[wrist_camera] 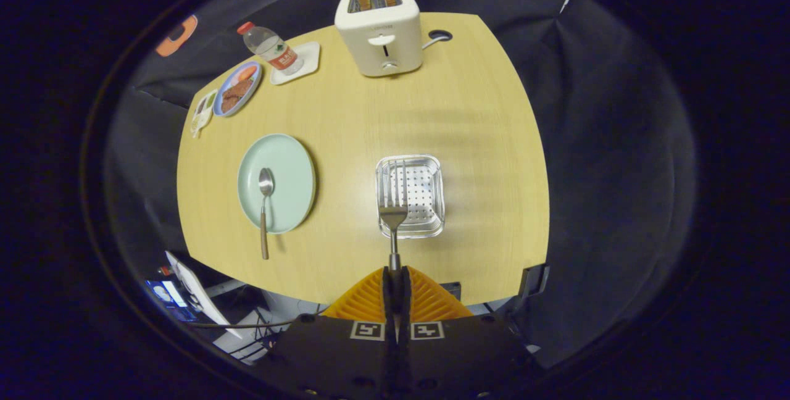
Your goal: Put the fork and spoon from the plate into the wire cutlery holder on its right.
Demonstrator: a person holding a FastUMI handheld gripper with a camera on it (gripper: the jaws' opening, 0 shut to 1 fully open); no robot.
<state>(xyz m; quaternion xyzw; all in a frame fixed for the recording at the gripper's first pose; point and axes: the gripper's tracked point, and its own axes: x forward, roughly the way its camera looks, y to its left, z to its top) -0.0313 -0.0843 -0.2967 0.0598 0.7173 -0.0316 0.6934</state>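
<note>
My gripper [395,273] is shut on the handle of a metal fork [393,212], whose tines point forward over the near part of the wire cutlery holder [432,193]. The holder is a square shiny basket standing on the wooden table just ahead of my fingers. Left of the holder lies a pale green plate [290,165]. A spoon [265,202] with a wooden handle rests on that plate, bowl toward the far side, handle sticking out past the plate's near rim.
A white toaster [379,33] with two slices of bread stands at the table's far edge. A water bottle [271,48] on a white coaster, a blue plate of food [237,88] and a small packet sit at the far left. The table's near edge [308,289] lies just below my fingers.
</note>
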